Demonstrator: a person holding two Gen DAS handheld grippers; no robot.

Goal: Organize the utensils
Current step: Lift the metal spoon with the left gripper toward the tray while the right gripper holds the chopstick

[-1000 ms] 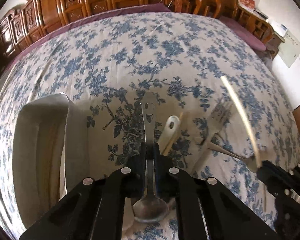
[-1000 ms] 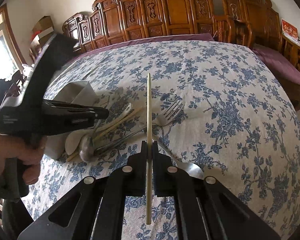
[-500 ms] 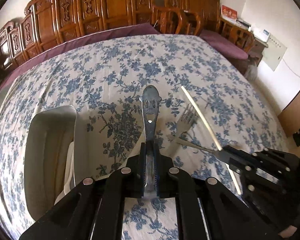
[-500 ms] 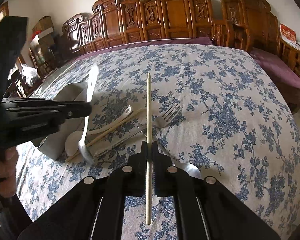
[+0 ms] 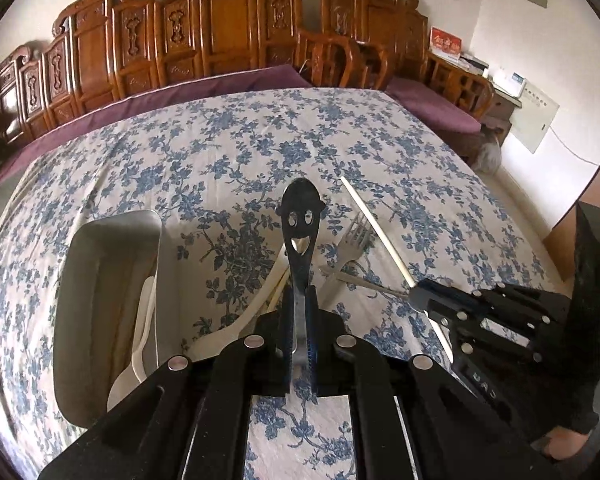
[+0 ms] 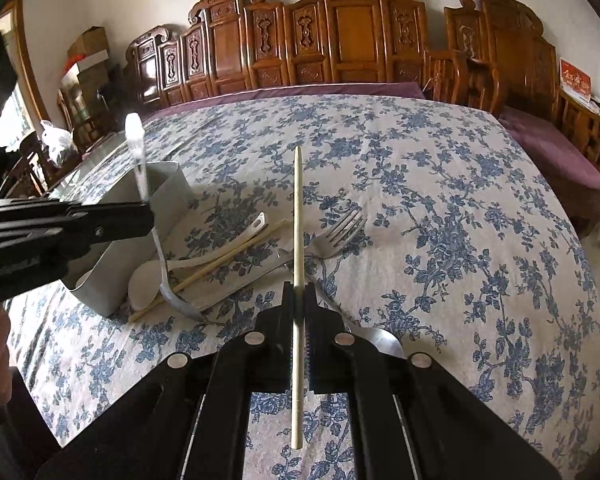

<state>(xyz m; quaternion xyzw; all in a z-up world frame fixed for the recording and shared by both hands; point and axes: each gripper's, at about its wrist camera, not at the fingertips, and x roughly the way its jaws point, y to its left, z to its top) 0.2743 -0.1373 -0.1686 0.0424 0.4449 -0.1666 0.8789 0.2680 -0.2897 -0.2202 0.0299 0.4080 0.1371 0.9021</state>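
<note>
My left gripper (image 5: pixel 298 300) is shut on a metal spoon (image 5: pixel 300 232) with a smiley-face handle, held above the cloth; in the right wrist view the same spoon (image 6: pixel 162 264) hangs bowl down beside the grey utensil holder (image 6: pixel 168 196). My right gripper (image 6: pixel 299 292) is shut on a pale chopstick (image 6: pixel 297 216), which also shows in the left wrist view (image 5: pixel 376 230). On the cloth lie a fork (image 6: pixel 340 232), a white plastic spoon (image 6: pixel 204 260), a second chopstick (image 6: pixel 228 260) and another metal spoon (image 6: pixel 380 340).
The grey holder (image 5: pixel 100 280) lies on its side at the left with a white spoon (image 5: pixel 140 344) partly inside. The blue floral tablecloth (image 6: pixel 440 200) covers the table. Carved wooden chairs (image 6: pixel 340 40) line the far edge.
My left gripper has lifted the smiley spoon off the cloth and tilted it up. The right gripper holds the chopstick steady, slightly raised.
</note>
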